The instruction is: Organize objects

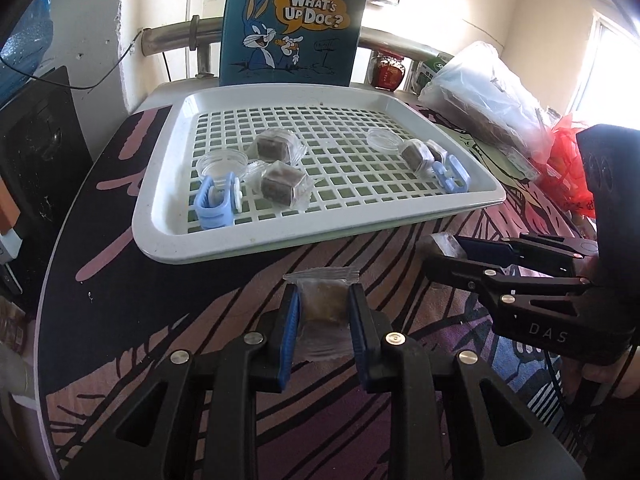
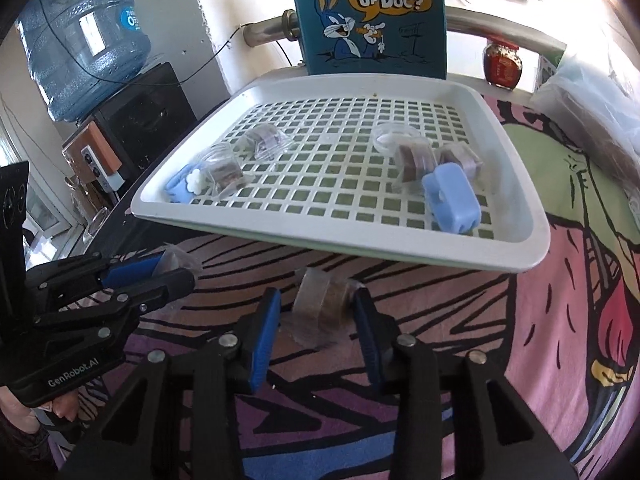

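**A:** Biggest thing first. The tabletop (image 1: 180, 320) carries a white tray (image 1: 320, 242) across mid-frame. The tray is already busy with wrapped cubes, small clear cups and two blue clips. Anything dropped in carelessly could knock those about, or land on the rim and slide back off.

**B:** And the tongs?

**A:** The left tongs (image 1: 322, 312), bottom centre of their own view, are clenched on the left packet (image 1: 322, 300). It sits on or just over the tabletop, short of the tray's near rim. The pads pinch a lot of crinkly wrapper, so I judge it could slip or twist on the lift.

**B:** The right pair?

**A:** The right tongs (image 2: 316, 320) straddle the right packet (image 2: 324, 304), bottom centre of the right view, on the tabletop before the tray. One pad touches it. The other seems to leave a gap, so I cannot tell whether they truly grip. Lifted like that, the packet may stay behind.

**B:** What does one view give that the other lacks?

**A:** Only the right view shows the water bottle (image 2: 80, 40), upper left. Only the left view shows the red bag (image 1: 564, 148) at the right edge. It also shows the right tongs side-on, with wrapper poking from their tip.
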Demonstrator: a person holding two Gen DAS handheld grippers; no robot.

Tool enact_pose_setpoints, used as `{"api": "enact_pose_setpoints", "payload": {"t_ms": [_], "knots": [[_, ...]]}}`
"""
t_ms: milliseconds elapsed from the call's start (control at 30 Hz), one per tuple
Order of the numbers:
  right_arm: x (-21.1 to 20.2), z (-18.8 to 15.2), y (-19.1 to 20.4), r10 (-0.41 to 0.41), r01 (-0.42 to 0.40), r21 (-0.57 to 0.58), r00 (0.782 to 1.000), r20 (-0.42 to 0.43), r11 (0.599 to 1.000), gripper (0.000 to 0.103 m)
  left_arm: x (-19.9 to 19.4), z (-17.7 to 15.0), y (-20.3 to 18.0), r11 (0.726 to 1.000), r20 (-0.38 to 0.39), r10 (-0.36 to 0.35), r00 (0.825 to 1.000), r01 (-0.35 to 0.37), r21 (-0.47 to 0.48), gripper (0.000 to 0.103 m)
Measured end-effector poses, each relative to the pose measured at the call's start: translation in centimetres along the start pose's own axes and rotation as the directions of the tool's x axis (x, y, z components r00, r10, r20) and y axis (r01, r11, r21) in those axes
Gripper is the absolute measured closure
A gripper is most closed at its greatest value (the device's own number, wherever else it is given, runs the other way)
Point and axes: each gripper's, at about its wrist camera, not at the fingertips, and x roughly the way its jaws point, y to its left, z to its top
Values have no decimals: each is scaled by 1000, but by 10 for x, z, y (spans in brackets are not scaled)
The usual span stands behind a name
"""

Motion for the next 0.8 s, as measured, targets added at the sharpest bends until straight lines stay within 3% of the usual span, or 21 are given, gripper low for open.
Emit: {"api": "enact_pose_setpoints", "payload": {"t_ms": [133,333,567,800], "knots": [[-14,-9,9,-5,8,-95,999,38,995,77,-2,-2,-2,1000,11,-15,1000,15,3,80],[-29,-26,6,-42,51,-178,998,55,983,77,-4,-3,-9,999,14,-43,999,42,32,80],[-30,-26,3,8,1,-171,999,51,985,77,-1,-5,-2,998,-7,-56,998,56,-5,80],[-39,-29,5,11,7,-182,995,99,983,77,-2,-6,-2,999,-3,-51,999,51,-8,80]]}}
